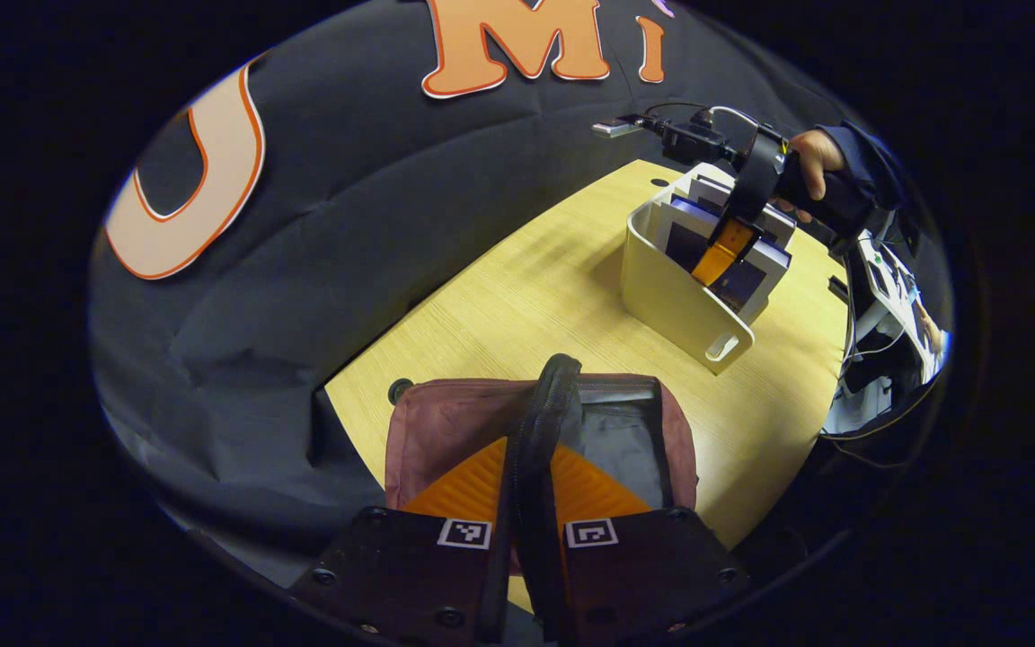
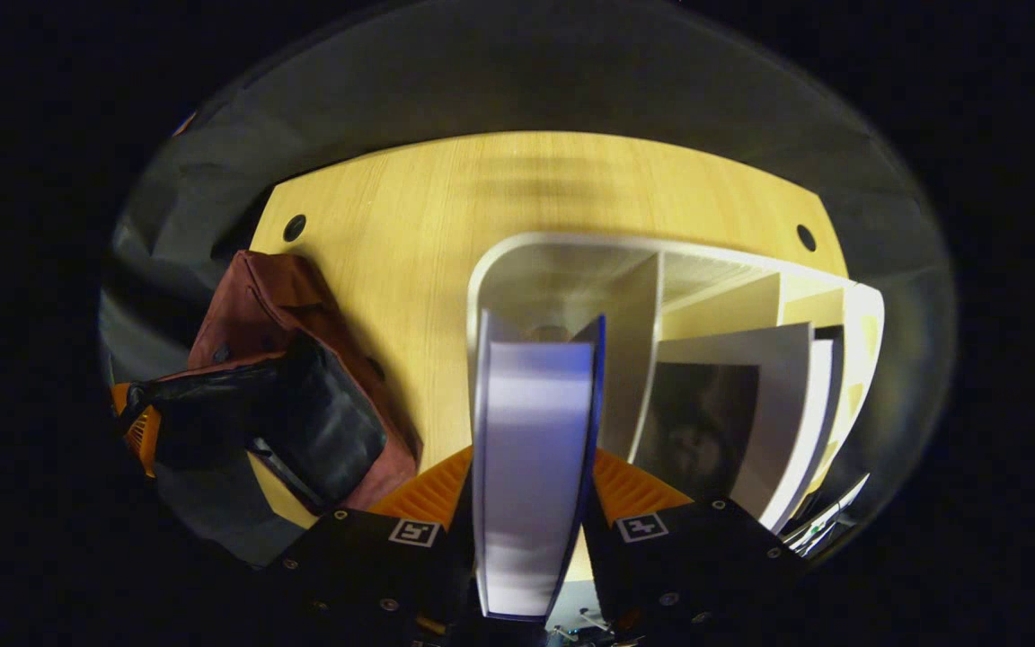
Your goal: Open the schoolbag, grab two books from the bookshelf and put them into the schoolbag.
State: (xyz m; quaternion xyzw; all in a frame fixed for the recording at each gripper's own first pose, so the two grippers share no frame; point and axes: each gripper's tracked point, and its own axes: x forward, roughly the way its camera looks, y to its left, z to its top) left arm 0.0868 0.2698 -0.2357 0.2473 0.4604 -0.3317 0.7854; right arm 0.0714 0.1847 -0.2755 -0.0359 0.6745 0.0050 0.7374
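A: Schoolbag (image 1: 446, 431) first. Where does it sit?

B: On the wooden table (image 1: 526, 296), at the near end in the left gripper view, close to the black cloth wall. It is maroon, its top gapes and the dark lining shows. The left gripper (image 1: 531, 485) has both fingers pressed on the bag's black handle strap (image 1: 543, 422), which rises in a loop between them.

A: And the books?

B: They stand in a cream bookshelf (image 1: 675, 301) farther along the table, well apart from the bag. In the right gripper view the right gripper (image 2: 531, 490) has its fingers closed on a blue-covered book (image 2: 531, 449), one finger on each cover, with the pale page edges facing the camera. The book is upright in the shelf's left compartment.

A: Anything beside it?

B: A divider, then more books (image 2: 751, 404) leaning in the next compartment. From the left gripper view, a hand (image 1: 812, 157) with a dark sleeve holds the right gripper above the shelf, fingers pointing down into it.

A: Is the bag visible from that side too?

B: Yes, at the left, open.
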